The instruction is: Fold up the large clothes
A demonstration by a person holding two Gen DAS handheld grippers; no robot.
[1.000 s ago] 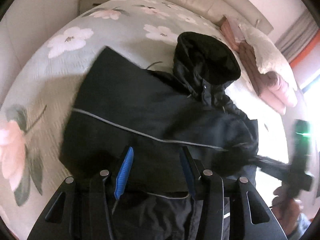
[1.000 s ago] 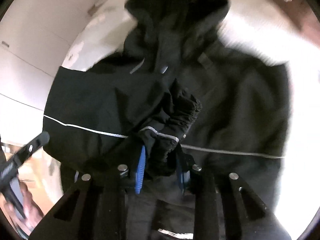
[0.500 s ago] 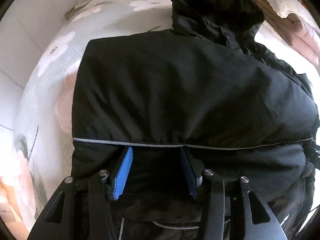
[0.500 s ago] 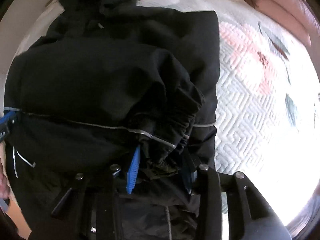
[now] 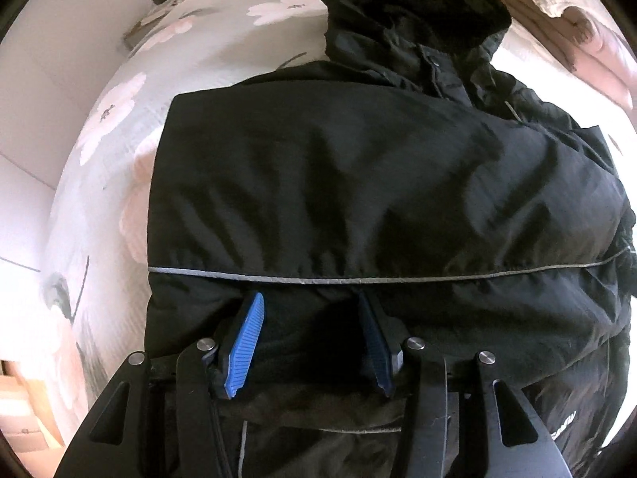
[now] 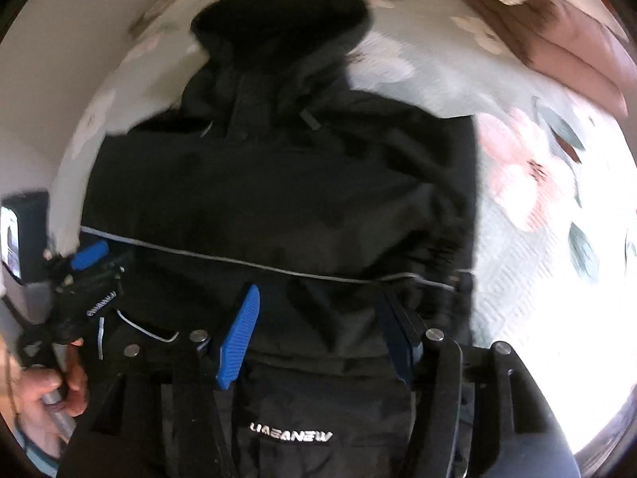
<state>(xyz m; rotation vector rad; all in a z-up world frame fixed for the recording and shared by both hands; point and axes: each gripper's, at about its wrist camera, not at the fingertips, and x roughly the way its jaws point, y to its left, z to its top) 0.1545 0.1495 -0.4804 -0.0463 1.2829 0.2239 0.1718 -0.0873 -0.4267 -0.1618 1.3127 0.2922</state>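
A large black hooded jacket [image 5: 378, 183] with a thin grey reflective stripe lies on a floral bedspread, hood [image 5: 406, 8] at the far end. Both sleeves are folded in over its body. My left gripper [image 5: 310, 318] stands open over the jacket's near hem, blue pads either side of the cloth. In the right wrist view the jacket [image 6: 278, 191] fills the middle. My right gripper [image 6: 318, 310] is open wide above the hem, holding nothing. The left gripper [image 6: 79, 275] shows at that view's left edge, held in a hand.
The floral bedspread [image 5: 119, 127] extends left and behind the jacket, and right of it in the right wrist view [image 6: 537, 239]. Folded pink blankets [image 5: 589, 55] lie at the far right by the headboard. A bedside cabinet [image 5: 159, 12] stands far left.
My right gripper has let go of the bunched sleeve cuff and opened wide; the sleeve now lies folded on the jacket. Both grippers have drawn back toward the hem.
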